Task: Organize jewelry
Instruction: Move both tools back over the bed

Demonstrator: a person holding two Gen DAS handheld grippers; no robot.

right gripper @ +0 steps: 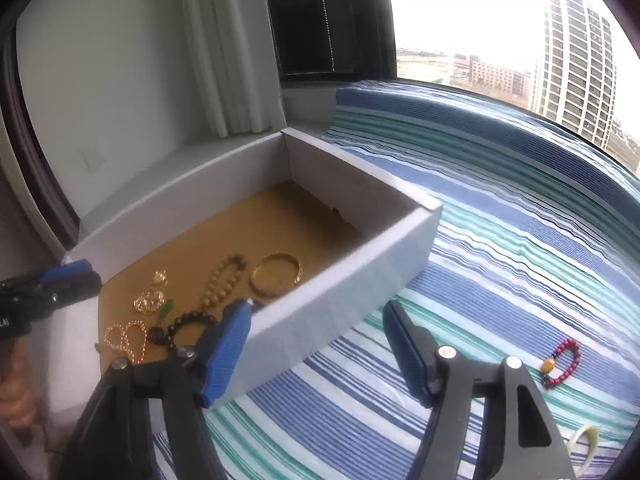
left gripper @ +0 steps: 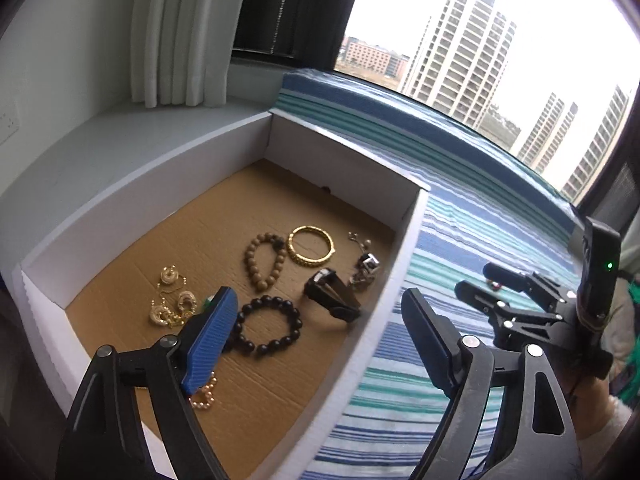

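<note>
Inventory, jewelry sort, approx. mostly done.

In box, ahead-left of your right gripper: gold bangle, tan bead bracelet, dark bead bracelet, gold chain w/ discs, pearl strand, green piece, black clip, silver bits.

Still out, on striped cloth: red bead bracelet, just right of your right gripper; pale ring-shaped item, lower right, partly cut off.

Tools: right gripper spread, empty, straddling the box wall. Left gripper spread, empty, over the box's near corner.

Est. two pcs left.
</note>
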